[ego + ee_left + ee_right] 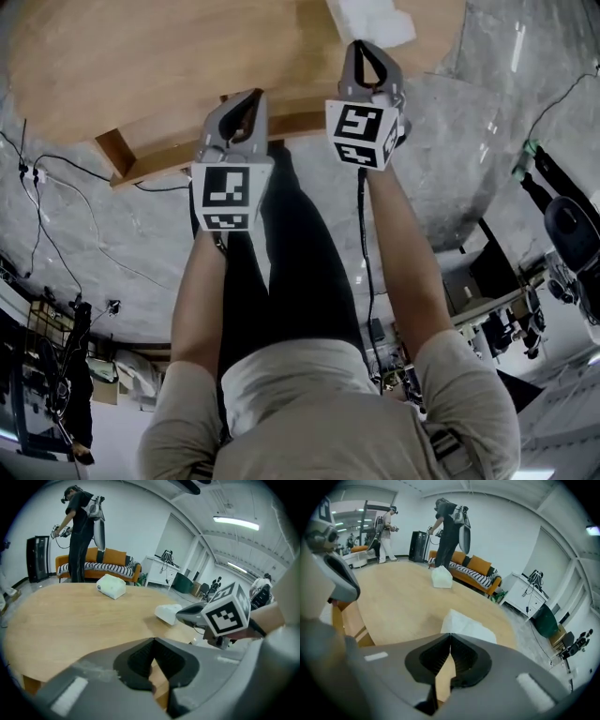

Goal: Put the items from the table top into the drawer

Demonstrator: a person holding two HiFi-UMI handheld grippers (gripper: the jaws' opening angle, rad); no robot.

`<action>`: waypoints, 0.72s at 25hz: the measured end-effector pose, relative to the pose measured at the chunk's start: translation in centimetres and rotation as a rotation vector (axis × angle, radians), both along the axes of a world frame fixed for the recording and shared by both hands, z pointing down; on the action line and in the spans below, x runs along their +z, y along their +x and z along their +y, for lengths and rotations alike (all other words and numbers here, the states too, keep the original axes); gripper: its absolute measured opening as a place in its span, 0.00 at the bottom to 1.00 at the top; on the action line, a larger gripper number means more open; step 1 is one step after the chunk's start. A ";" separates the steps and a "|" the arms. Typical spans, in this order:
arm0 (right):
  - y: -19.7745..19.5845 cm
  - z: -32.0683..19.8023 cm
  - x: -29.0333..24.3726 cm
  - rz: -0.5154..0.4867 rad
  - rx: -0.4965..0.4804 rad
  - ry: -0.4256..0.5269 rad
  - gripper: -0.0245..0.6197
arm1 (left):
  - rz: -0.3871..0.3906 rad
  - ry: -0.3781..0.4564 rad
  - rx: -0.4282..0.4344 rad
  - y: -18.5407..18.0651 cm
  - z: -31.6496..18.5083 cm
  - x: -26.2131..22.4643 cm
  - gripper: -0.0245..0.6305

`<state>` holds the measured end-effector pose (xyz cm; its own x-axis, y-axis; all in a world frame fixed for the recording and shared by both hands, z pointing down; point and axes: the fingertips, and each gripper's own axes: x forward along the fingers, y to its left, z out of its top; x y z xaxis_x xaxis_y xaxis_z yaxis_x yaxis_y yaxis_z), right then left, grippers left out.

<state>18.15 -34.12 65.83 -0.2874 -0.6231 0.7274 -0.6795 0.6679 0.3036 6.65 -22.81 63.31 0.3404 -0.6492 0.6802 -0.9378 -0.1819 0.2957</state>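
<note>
In the head view, a round wooden worktop (141,66) fills the top of the picture. Both arms reach toward its near edge. The left gripper (249,96) has its tips at that edge, just above a wooden frame (122,155) fixed under the worktop. The right gripper (362,47) reaches a little further in over the worktop's surface. A near white packet (375,19) lies on the worktop just beyond the right gripper's tips.

In the left gripper view, the left gripper (153,640) is clenched, its pads meeting with nothing between them. Beyond it the worktop (70,620) stretches away. The near white packet (166,612) sits at the worktop's right side, with the right gripper (180,616) close beside it. Whether they touch cannot be told. A far white packet (111,586) rests near the worktop's far edge. Behind the worktop stand an orange sofa (112,559) and a person (82,531) in dark clothes.

In the right gripper view, the right gripper (450,637) is clenched too, its tips together and empty. The near white packet (468,626) lies on the worktop (393,597) directly past the tips, not held. The far white packet (441,577) stands toward the worktop's far edge. The left gripper (344,581) shows at the worktop's left side.
</note>
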 end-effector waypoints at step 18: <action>-19.4 11.9 -4.4 -0.124 -0.324 -0.003 0.05 | -0.015 0.015 -0.251 -12.9 10.9 -1.4 0.07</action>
